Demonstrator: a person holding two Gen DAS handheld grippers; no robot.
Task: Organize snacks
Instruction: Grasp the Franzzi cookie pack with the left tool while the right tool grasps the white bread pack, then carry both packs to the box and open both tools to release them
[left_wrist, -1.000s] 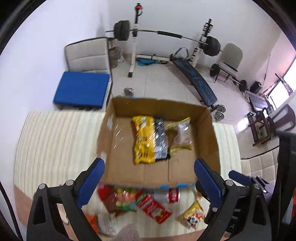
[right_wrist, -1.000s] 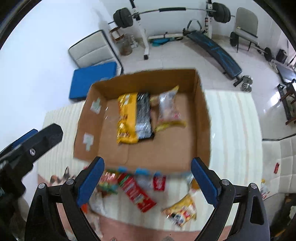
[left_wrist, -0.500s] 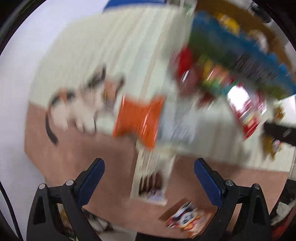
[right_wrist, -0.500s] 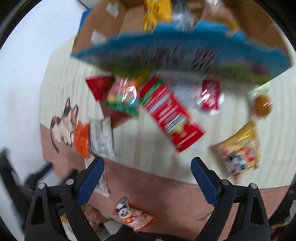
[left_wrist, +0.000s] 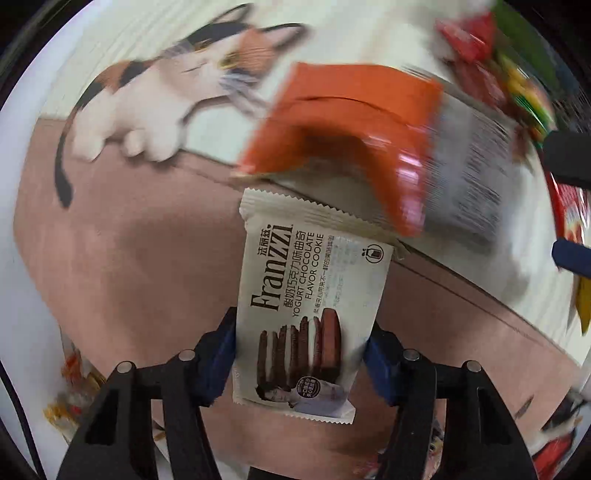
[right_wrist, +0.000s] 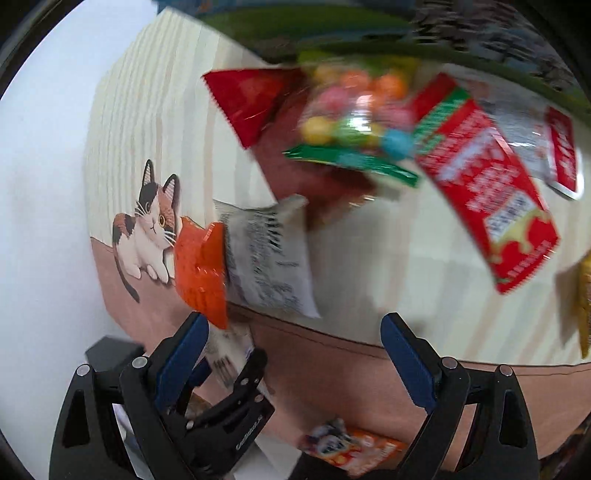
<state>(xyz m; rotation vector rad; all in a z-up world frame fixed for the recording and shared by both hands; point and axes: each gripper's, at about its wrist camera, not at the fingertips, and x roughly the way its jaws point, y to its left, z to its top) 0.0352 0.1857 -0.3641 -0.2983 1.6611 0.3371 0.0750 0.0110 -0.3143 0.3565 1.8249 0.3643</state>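
My left gripper (left_wrist: 300, 347) is shut on a white Franzzi chocolate cookie packet (left_wrist: 306, 295), its blue pads pressing both side edges above the brown band of the table cloth. An orange and silver snack bag (left_wrist: 369, 162) lies just beyond it. My right gripper (right_wrist: 293, 350) is open and empty above the cloth's edge. In the right wrist view the left gripper (right_wrist: 229, 373) shows at lower left with the packet, next to the orange and silver bag (right_wrist: 240, 254). A red packet (right_wrist: 487, 206) and a bag of coloured candy balls (right_wrist: 354, 122) lie farther on.
The cloth (right_wrist: 155, 110) is cream striped with a printed cat (right_wrist: 147, 229) and a brown border. The box's blue and green side (right_wrist: 332, 26) runs along the top. An orange packet (right_wrist: 351, 446) lies below the table edge. A red pouch (right_wrist: 247, 96) lies by the candy.
Both grippers have swung down from above the box to the cloth's front edge. My left gripper has closed on the Franzzi cookie packet. The right gripper stays open.
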